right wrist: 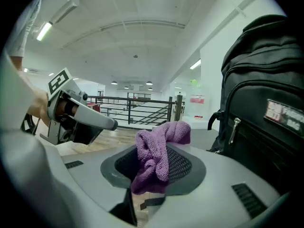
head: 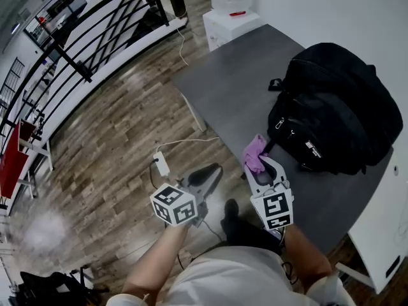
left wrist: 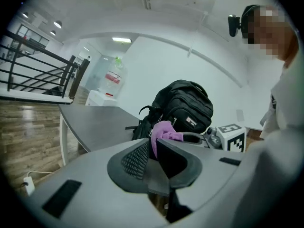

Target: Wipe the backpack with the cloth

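A black backpack (head: pixel 331 107) lies on the grey table (head: pixel 236 88), toward its right side. My right gripper (head: pixel 260 166) is over the table's front edge, just short of the backpack's lower left, shut on a purple cloth (head: pixel 255 152). In the right gripper view the cloth (right wrist: pixel 156 156) bunches between the pads, with the backpack (right wrist: pixel 266 103) close on the right. My left gripper (head: pixel 210 173) is off the table over the floor, shut and holding nothing. In the left gripper view its jaws stand together, and the backpack (left wrist: pixel 183 103) and cloth (left wrist: pixel 164 131) are ahead.
A white water dispenser (head: pixel 226 5) stands past the table's far end. A black railing (head: pixel 95 37) runs along the upper left. A white power strip (head: pixel 161 164) with its cable lies on the wood floor beside the table. A white panel (head: pixel 382 234) borders the table on the right.
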The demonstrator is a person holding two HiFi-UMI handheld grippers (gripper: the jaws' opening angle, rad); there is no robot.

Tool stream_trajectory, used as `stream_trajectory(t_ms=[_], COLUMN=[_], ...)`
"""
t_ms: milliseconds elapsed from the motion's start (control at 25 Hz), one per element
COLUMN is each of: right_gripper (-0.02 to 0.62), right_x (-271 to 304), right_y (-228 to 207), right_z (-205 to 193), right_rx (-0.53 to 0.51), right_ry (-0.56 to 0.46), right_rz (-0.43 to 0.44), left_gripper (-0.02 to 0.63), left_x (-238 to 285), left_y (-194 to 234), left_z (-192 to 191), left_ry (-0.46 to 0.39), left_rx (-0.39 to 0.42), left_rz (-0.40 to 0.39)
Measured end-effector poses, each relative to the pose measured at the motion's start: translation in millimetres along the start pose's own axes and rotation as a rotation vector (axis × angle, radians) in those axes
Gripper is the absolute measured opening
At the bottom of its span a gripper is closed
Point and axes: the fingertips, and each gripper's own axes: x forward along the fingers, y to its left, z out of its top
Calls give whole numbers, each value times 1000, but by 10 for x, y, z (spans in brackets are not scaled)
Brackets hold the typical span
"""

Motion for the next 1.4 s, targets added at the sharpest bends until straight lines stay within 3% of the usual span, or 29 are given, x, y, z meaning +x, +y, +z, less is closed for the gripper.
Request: stream_trajectory(t_ms=[200,440,760,880,1040,1200,1400], right_gripper=[135,135,135,135,135,135,135], right_x=[386,660,836,912,916,832,674], right_y=[-215,-565,-974,-1022,-987,-968,-1068], right_z=[134,250,367,473,576,633,737], right_rx=[-17,3,58,119,169,198,129], right_ry=[28,33,95,103,131,143,149], right_rz=[-46,-172,-519,-650,-804,-920,-1006], left_gripper=[48,48,48,48,48,48,48], left_x=[363,869,1532,1642,1782,2004,2209], left_y=[304,554,581,660,700,593,260], left_z=[425,750,1073,1226,1399,1381,1298], left_ry=[40,79,184,232,270,313,342], left_rx=[37,98,190,260,372,352,396], left_rz=[-54,-169,-534,-642,-762,-854,-945])
